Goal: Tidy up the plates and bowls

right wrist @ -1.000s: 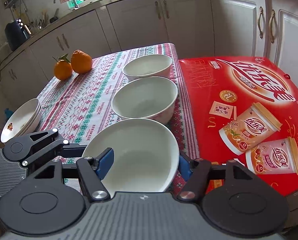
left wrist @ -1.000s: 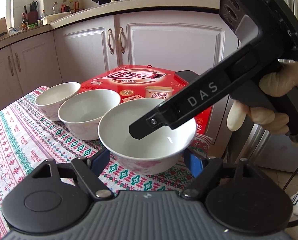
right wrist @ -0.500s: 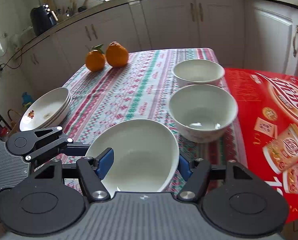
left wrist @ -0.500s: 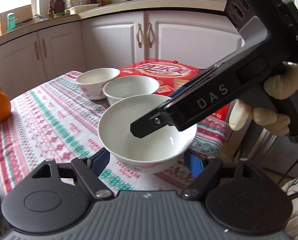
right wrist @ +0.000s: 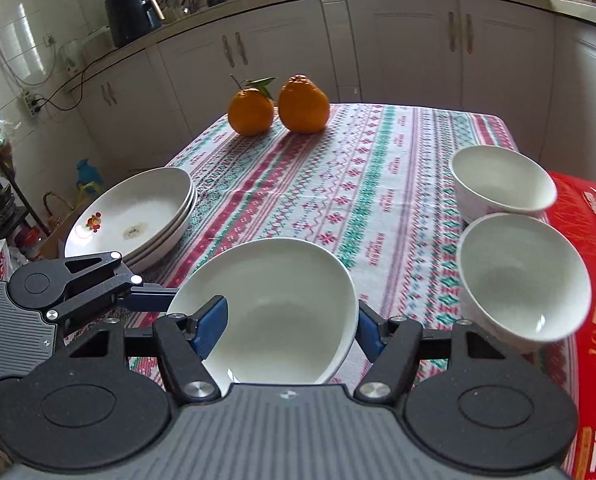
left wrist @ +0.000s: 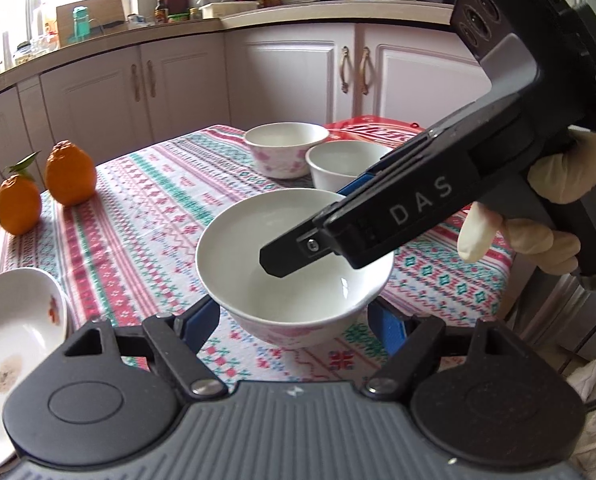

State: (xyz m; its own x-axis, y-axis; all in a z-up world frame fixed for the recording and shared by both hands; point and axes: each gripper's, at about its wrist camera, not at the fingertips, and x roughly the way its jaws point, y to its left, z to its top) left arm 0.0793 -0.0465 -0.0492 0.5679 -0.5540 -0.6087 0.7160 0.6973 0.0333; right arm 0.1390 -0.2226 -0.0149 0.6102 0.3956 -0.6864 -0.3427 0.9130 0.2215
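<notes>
Both grippers hold one white bowl above the patterned tablecloth.

The held bowl (left wrist: 294, 264) looks empty, glossy white inside with pink flowers on its outer wall. The left gripper (left wrist: 294, 320) has its blue pads against the bowl's two sides, jaws spread wide to the bowl's width. The right gripper (right wrist: 292, 320) grips it likewise, one blue pad (right wrist: 210, 322) lying inside the rim and the other outside the far wall, so the bowl sits tilted in that view. A gloved hand (left wrist: 546, 200) grasps the right gripper's handle, whose body slants down over the bowl. Two more empty bowls (right wrist: 502, 186) (right wrist: 522, 276) stand close together beside a red box (right wrist: 590, 280). A stack of plates (right wrist: 134, 216) sits at the table's edge, the top one bearing a smudge. Two oranges (right wrist: 278, 108) rest touching at the far end of the tablecloth (right wrist: 338, 184).
</notes>
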